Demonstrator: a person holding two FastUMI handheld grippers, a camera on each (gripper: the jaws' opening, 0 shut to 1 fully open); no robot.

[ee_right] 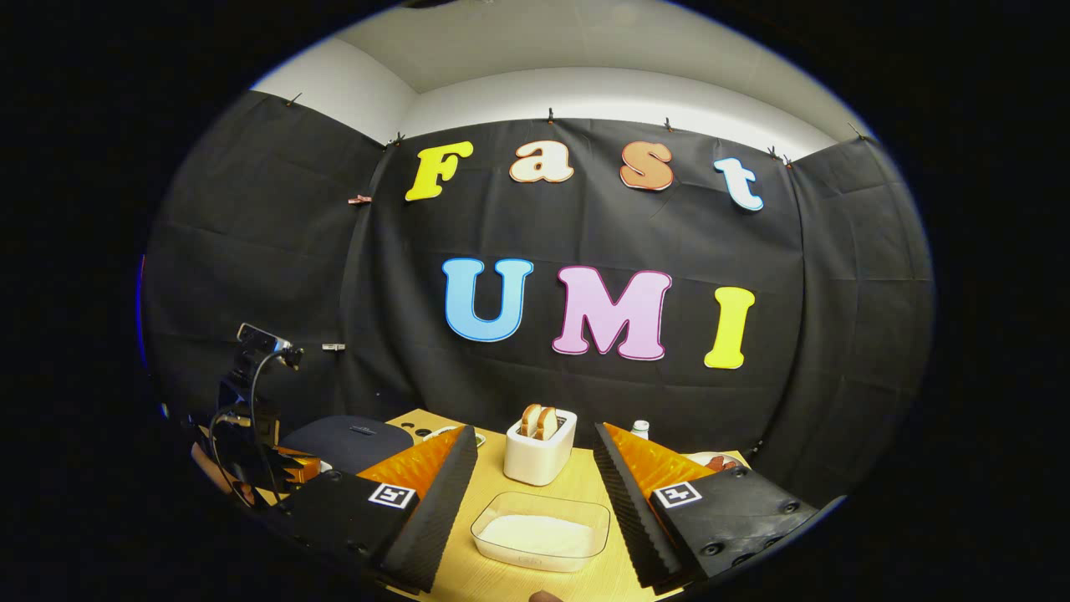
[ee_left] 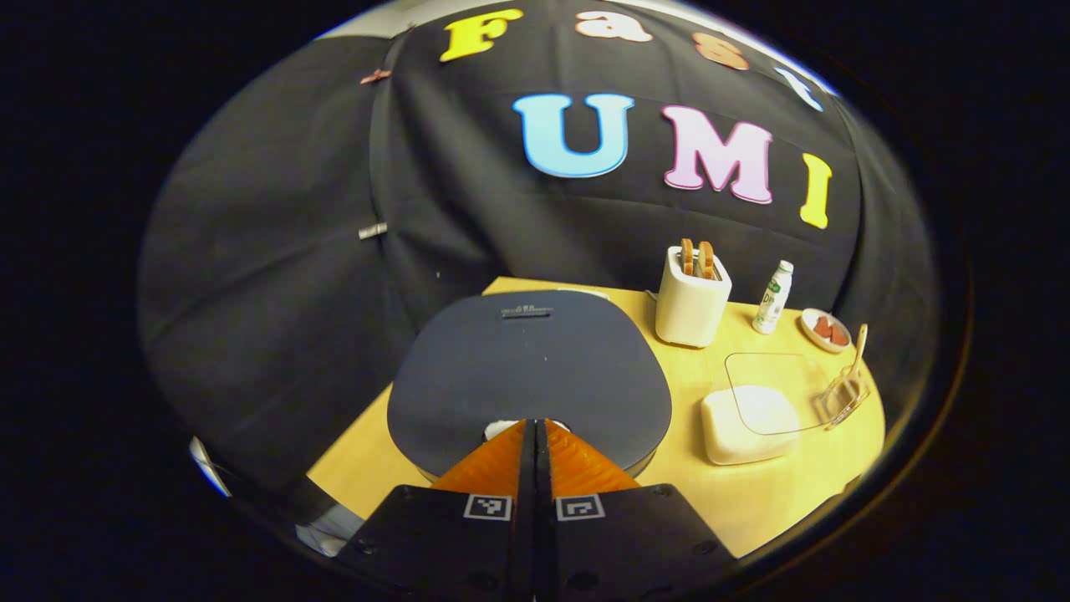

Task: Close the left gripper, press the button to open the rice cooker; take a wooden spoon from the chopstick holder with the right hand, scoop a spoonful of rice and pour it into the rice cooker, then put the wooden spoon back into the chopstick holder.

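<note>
Left gripper (ee_left: pixel 535 426) pinched fully together, empty, poised over rice cooker (ee_left: pixel 529 376) front edge; stiff, heavy lid, sprung button. Right gripper (ee_right: pixel 535 468) spread wide, empty, above rice container (ee_right: pixel 541 531), right of cooker. Wooden spoon (ee_left: pixel 858 347) light, rigid; best pinched mid-handle.

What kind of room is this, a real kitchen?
Probably a pretend kitchen set up in a booth: a wooden table holds a toaster with bread, a rice cooker and a clear box of rice, but black cloth hangs behind instead of walls.

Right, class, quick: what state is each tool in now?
Left tool: closed, empty, tips at the rice cooker lid.
Right tool: open, empty.
</note>
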